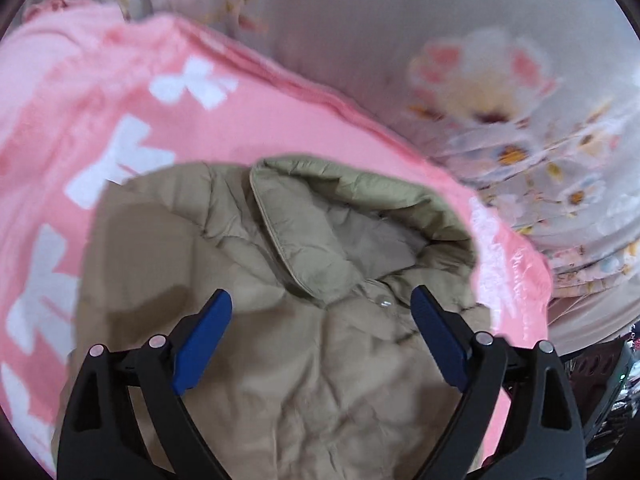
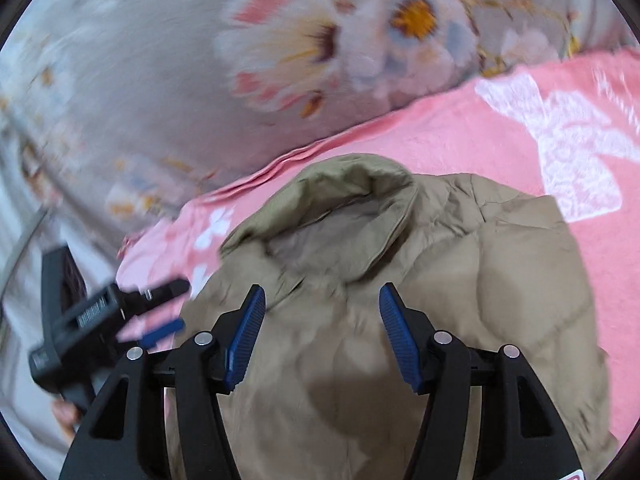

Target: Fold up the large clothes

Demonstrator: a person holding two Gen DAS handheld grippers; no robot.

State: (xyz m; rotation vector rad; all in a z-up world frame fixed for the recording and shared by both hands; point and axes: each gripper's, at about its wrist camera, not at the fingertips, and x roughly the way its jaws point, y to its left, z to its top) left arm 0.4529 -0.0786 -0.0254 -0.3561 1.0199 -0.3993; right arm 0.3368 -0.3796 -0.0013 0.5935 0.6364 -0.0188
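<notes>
A beige quilted jacket lies on a pink blanket with white bows, its collar turned up at the far end and a snap button just below it. My left gripper hovers open and empty over the jacket's chest. In the right wrist view the same jacket fills the lower middle, collar ahead. My right gripper is open and empty above it. The left gripper shows at the left edge, blurred, beside the jacket.
A grey floral bedspread lies beyond the pink blanket, also in the right wrist view. Dark objects sit past the bed edge at the lower right.
</notes>
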